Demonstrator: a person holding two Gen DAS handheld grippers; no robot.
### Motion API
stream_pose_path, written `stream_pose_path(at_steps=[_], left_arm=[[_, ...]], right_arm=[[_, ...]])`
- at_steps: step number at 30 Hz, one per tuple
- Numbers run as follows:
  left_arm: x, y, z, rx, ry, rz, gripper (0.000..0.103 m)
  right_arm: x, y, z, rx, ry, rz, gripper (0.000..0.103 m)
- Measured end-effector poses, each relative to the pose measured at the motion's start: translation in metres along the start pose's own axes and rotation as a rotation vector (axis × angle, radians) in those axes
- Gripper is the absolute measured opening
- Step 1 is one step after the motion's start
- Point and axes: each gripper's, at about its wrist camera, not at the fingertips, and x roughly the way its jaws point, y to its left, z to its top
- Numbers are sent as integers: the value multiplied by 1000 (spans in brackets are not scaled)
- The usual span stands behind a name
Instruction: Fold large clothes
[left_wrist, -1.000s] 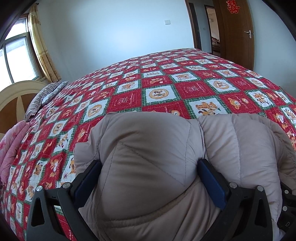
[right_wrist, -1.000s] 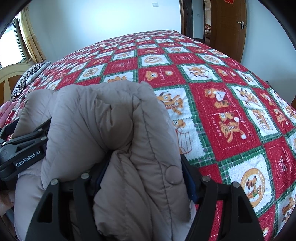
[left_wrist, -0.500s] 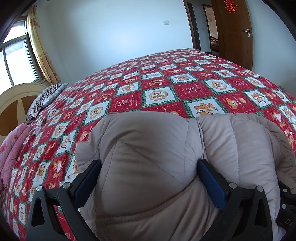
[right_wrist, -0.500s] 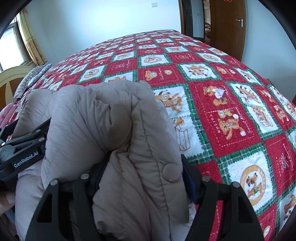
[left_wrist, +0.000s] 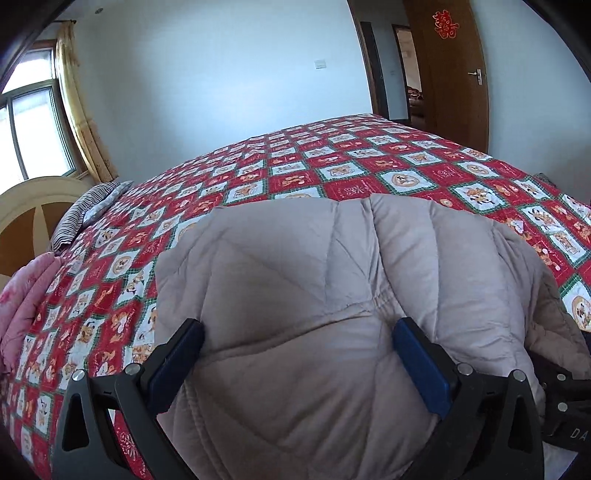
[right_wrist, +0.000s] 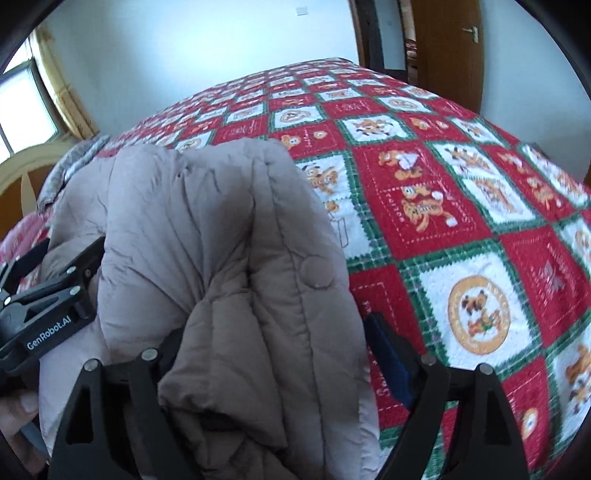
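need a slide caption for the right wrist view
Right tool opening around a bunched beige padded coat on a red patchwork bedspread.

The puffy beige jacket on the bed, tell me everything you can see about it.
The jacket is beige-grey, quilted and thickly padded, with stitched seams and a covered snap. It lies bunched in a folded heap on the red patchwork bedspread. The left gripper squeezes one bulge. The right gripper is opening, with a fold between its jaws.
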Motion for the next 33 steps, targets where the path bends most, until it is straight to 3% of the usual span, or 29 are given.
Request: stream_pose_path(at_steps=[4, 7, 11, 17, 19, 22, 26, 33], left_arm=[[-10, 19, 3, -36, 17, -66, 102], [-34, 45, -3, -80, -29, -22, 102], [-50, 75, -20, -92, -36, 20, 102], [-44, 92, -54, -93, 37, -1, 102], [-40, 93, -61, -141, 62, -15, 102], [-32, 100, -70, -278, 94, -51, 102], [-21, 102, -72, -362, 145, -121, 102], [-18, 90, -67, -299, 160, -131, 102]], right_arm=[[0, -3, 9, -32, 45, 19, 92], [8, -12, 7, -65, 38, 27, 100], [12, -17, 3, -63, 31, 46, 102], [-4, 1, 16, -165, 3, -27, 102], [-7, 7, 23, -195, 8, -33, 102], [-3, 7, 32, -195, 24, -1, 102], [10, 3, 32, -174, 24, 59, 101], [23, -8, 26, -80, 24, 153, 101]])
